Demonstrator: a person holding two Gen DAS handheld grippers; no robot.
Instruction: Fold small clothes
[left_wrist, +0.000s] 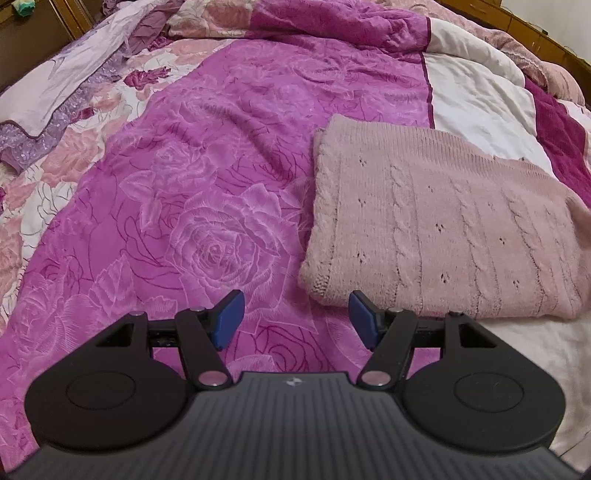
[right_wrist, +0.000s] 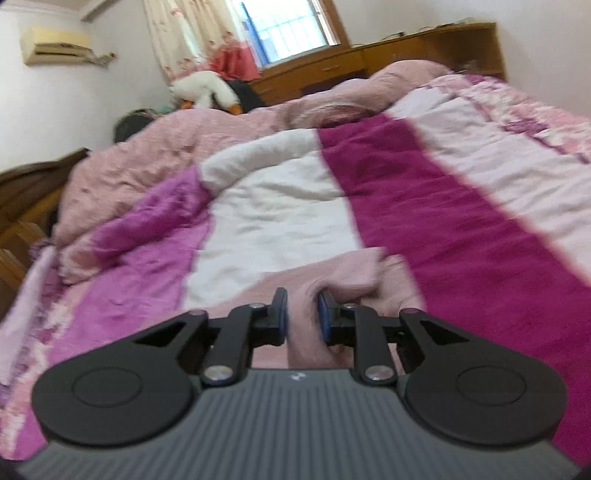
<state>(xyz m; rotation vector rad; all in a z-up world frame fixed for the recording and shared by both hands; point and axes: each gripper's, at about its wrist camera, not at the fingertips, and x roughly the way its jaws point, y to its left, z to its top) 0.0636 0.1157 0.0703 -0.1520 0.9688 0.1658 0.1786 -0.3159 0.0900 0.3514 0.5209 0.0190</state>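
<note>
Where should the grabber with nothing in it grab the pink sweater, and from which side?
Probably the near left corner of the pink sweater, approached from the bare quilt side. There the folded layers end in a thick rolled edge with open bedding beside it, so the open left hand-held gripper could slide one finger under and pinch every layer together.

Count on inspection: 1 bed, covered by 1 floral magenta quilt (left_wrist: 207, 155) with white and dark magenta panels. On it lies 1 pink cable-knit sweater (left_wrist: 436, 229), folded. 2 handheld grippers are present: 1 left gripper (left_wrist: 297, 319) and 1 right gripper (right_wrist: 302, 317), each with 2 fingers carrying blue pads, 4 pads in all. At the far side: 1 plush goose (right_wrist: 205, 90), 1 window (right_wrist: 286, 26), 1 curtain (right_wrist: 181, 37), 1 wall air conditioner (right_wrist: 55, 44), and 1 wooden cabinet run (right_wrist: 388, 55).
</note>
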